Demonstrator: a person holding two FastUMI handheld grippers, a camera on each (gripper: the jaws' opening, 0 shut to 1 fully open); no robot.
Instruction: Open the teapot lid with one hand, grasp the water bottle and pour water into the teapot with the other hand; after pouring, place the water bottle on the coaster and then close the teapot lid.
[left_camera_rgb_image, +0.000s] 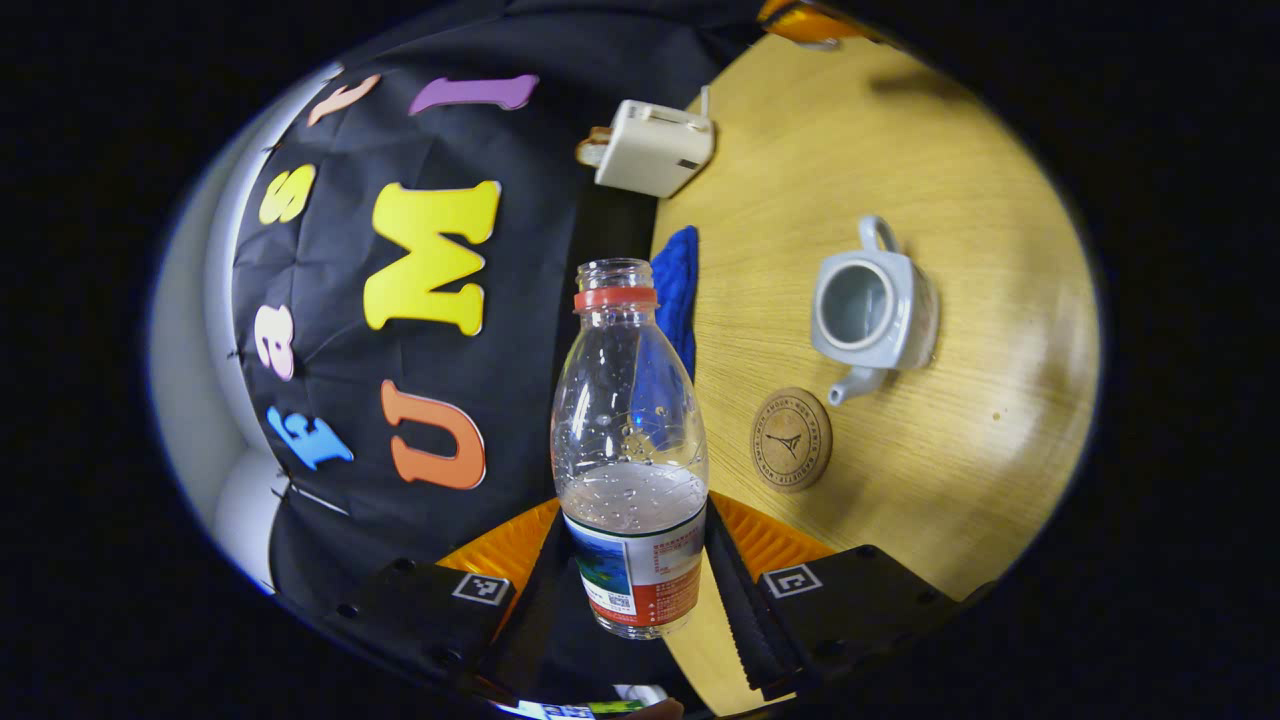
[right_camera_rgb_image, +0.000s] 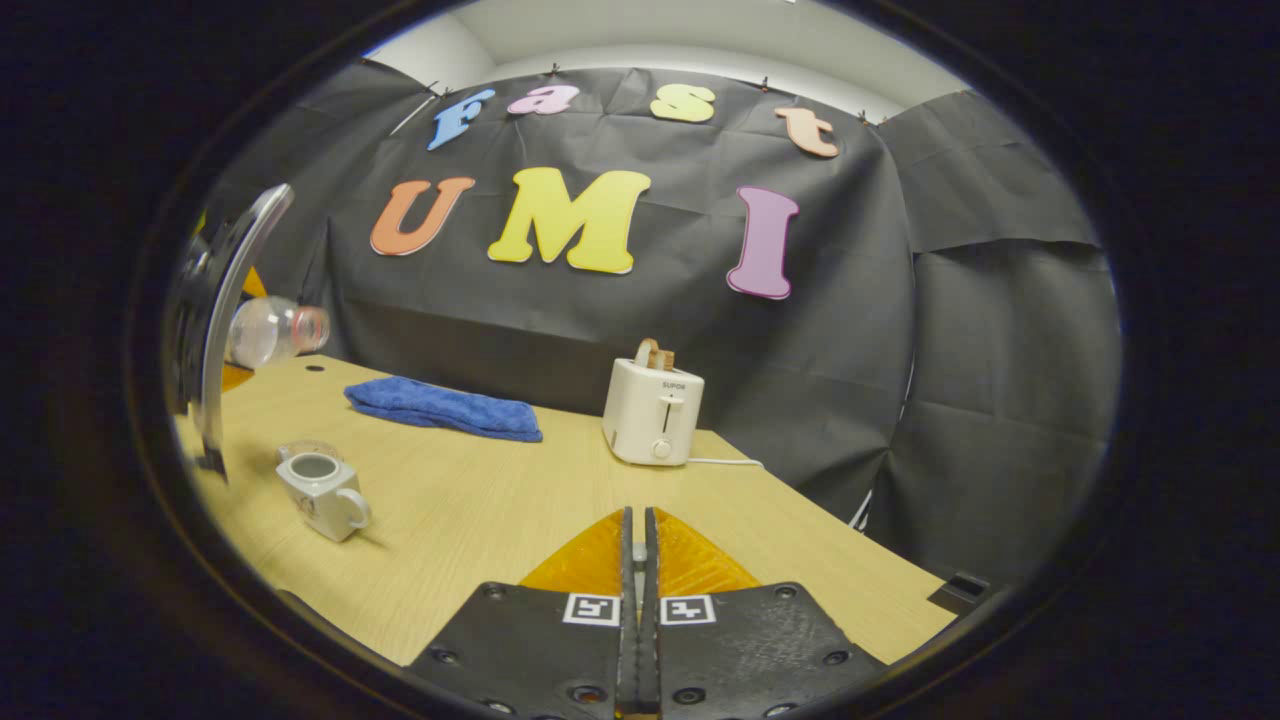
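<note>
**Bottle in the left tongs, teapot open on the bench**

Clearly the water bottle sits between the fingers of the left tongs, both pressing on its labelled lower part. It has no cap, only a red ring at the neck, and a little water lies in its lower half. In the right gripper view the same bottle shows at the far left, tipped on its side above the bench, beside part of the other tool.

The teapot stands on the wooden bench with its lid off, so the pale inside shows; its spout points toward the round coaster, which lies just beside it, bare. In the right gripper view the teapot stands near the left edge of the bench, handle toward the camera.

The right tongs are closed, their fingers nearly touching; a small pale thing shows in the slit between them, too small to tell.

Farther back a folded blue towel lies on the bench, and to its right stands a white toaster with bread in its slot and a cord trailing off to the right.
</note>
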